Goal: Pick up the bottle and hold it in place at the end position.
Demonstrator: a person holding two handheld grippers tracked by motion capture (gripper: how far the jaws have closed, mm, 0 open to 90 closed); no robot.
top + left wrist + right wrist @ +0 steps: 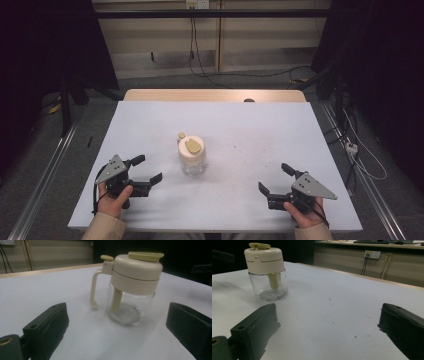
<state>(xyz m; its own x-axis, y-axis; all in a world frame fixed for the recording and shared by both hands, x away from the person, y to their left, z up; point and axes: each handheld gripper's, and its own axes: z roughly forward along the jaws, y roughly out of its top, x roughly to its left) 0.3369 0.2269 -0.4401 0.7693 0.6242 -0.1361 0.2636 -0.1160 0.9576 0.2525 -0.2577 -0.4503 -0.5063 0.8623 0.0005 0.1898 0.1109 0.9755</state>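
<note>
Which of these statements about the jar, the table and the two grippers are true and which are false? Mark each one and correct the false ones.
1. The jar stands upright on the white table. True.
2. The left gripper is shut on the jar's handle. False: its jaws stand open and apart from the jar.
3. The jar's cream lid is on. True.
4. The jar is full of liquid. False: the glass looks empty, apart from a cream tube hanging from the lid.
5. The right gripper is open and holds nothing. True.
</note>
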